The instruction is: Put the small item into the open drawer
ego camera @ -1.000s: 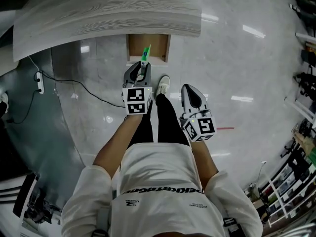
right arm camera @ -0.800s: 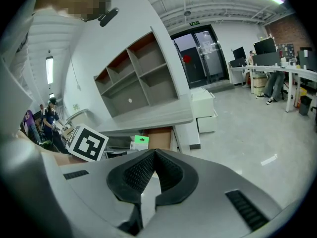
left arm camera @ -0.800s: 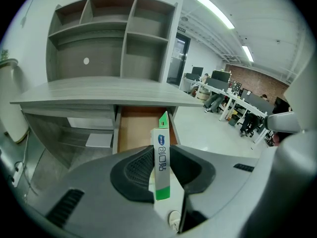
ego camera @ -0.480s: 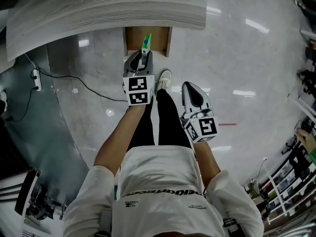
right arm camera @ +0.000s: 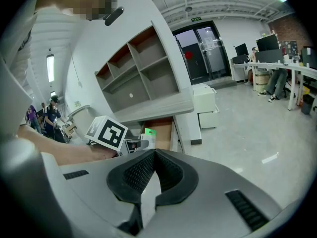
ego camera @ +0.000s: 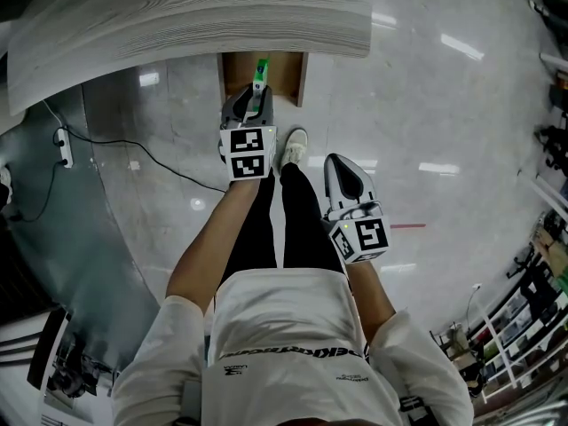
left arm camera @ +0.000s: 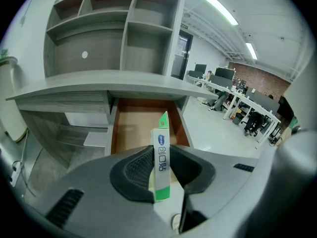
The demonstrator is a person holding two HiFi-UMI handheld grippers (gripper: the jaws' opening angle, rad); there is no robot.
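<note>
The small item is a slim white and green box (ego camera: 259, 74), standing upright between the jaws of my left gripper (ego camera: 255, 103), which is shut on it. In the left gripper view the box (left arm camera: 161, 157) stands in front of the open wooden drawer (left arm camera: 138, 128), whose bare bottom shows. From the head view the box's tip is over the drawer (ego camera: 232, 69) under the desk edge. My right gripper (ego camera: 342, 169) hangs lower right by the person's leg, shut with nothing in it (right arm camera: 153, 155). It looks toward the box (right arm camera: 149, 132).
A grey wood-grain desk top (ego camera: 195, 16) overhangs the drawer, with a shelf unit (left arm camera: 109, 29) above it. A cable and power strip (ego camera: 69, 145) lie on the shiny floor at left. The person's shoe (ego camera: 293, 149) is just before the drawer. Racks (ego camera: 532, 264) line the right.
My left gripper has carried the box forward, from in front of the drawer's edge to over its opening. The right gripper has barely shifted.
</note>
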